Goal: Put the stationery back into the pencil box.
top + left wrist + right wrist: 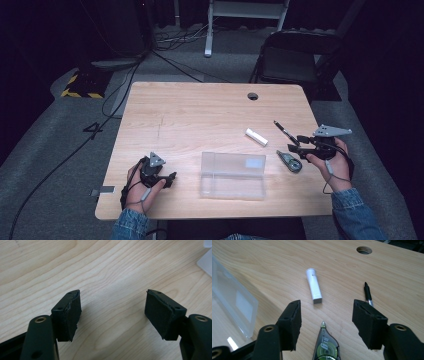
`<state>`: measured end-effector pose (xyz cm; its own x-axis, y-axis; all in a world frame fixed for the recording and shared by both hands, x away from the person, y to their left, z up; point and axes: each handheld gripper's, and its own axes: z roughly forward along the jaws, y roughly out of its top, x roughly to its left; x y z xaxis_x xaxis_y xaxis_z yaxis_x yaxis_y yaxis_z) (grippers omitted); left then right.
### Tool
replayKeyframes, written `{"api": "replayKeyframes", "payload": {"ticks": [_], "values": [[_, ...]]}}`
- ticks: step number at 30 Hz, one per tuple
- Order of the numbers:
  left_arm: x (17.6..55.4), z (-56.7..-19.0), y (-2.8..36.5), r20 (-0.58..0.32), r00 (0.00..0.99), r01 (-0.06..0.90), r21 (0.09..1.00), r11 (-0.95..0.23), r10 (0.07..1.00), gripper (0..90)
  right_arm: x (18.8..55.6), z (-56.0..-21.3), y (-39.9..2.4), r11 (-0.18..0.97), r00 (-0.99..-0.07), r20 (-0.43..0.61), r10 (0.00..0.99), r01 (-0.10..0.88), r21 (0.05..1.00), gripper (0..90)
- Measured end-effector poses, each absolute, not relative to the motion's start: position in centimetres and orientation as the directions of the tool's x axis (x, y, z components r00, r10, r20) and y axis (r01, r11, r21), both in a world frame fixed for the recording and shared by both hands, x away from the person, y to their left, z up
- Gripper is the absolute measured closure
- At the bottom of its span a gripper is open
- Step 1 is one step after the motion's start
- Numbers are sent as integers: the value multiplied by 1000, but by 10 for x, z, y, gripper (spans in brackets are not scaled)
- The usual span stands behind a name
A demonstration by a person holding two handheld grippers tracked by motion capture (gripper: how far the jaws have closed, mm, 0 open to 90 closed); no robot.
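The right gripper [325, 322] stands with jaws apart around the grey-green correction tape dispenser [325, 346], not pressing it, near the table's right edge. The left gripper [112, 315] is released over bare wood. Farther lie a white tube [314, 286] and a black pen [368, 293].

A grey-and-green correction tape dispenser [326, 347] lies flat on the table, its tip pointing away.

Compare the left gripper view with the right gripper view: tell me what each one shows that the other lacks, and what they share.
Left gripper view alone: the left gripper, jaws open over bare wood.
Right gripper view alone: the right gripper, jaws open around the correction tape, with a white tube, a pen and the cable hole beyond.
Both: the table and the clear box.
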<state>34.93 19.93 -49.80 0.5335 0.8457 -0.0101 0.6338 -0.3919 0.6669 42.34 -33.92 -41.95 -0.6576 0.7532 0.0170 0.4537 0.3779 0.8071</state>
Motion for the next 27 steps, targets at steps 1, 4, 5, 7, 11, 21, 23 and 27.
{"api": "replayKeyframes", "payload": {"ticks": [1,4,5,7,11,21,23,27], "values": [[349,-498,201,-10,531,632,670,-388,847,288,426,-420,-340,378,-659,19,752,455,806,469],[348,-500,207,-17,519,634,678,-372,855,286,436,-420,-340,392,-652,9,758,467,793,496],[347,-500,209,-18,516,634,681,-368,856,284,440,-419,-340,396,-650,5,760,469,789,507],[347,-502,213,-22,514,624,696,-355,858,279,447,-418,-340,396,-646,9,764,479,783,538],[346,-504,216,-23,504,617,709,-341,863,265,464,-418,-338,417,-631,-11,776,500,759,576],[347,-505,215,-27,486,628,706,-328,874,233,500,-431,-334,467,-624,-39,780,540,700,638],[349,-504,214,-21,480,630,703,-329,877,228,509,-436,-333,482,-622,-51,782,550,682,644],[350,-504,214,-20,478,631,703,-328,878,226,527,-445,-334,499,-618,-49,784,582,643,668]]}}
